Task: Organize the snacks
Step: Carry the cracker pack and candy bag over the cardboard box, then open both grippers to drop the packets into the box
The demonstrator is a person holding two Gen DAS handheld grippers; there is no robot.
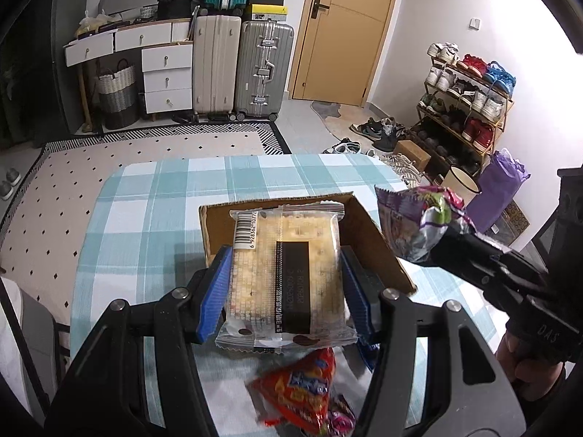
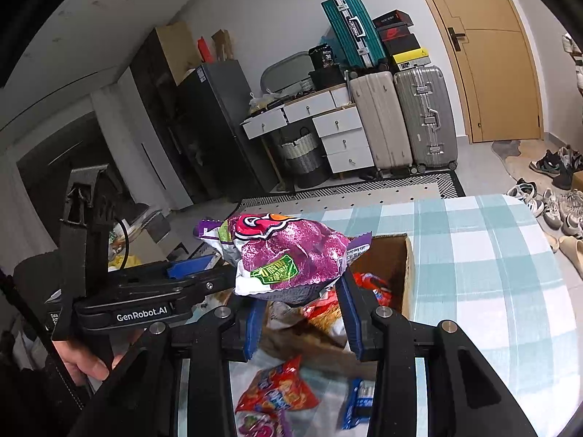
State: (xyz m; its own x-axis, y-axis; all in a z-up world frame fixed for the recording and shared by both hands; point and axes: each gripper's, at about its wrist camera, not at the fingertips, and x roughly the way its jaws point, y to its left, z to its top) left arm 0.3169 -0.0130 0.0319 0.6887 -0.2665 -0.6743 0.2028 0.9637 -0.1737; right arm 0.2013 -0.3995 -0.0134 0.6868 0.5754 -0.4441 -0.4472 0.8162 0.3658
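My left gripper (image 1: 286,284) is shut on a clear-wrapped biscuit pack (image 1: 284,276) with a barcode, held above the near edge of an open cardboard box (image 1: 368,233). My right gripper (image 2: 300,298) is shut on a purple snack bag (image 2: 288,255), held above the same box (image 2: 408,273); that bag also shows in the left wrist view (image 1: 419,222) at the right of the box. Red snack packets lie inside the box (image 2: 368,284). A red packet (image 1: 302,389) lies on the table below the left gripper.
The table has a teal checked cloth (image 1: 175,196). A red packet (image 2: 273,397) and a blue packet (image 2: 359,400) lie on it near the box. Suitcases (image 1: 240,69), drawers, a door and a shoe rack (image 1: 466,105) stand beyond.
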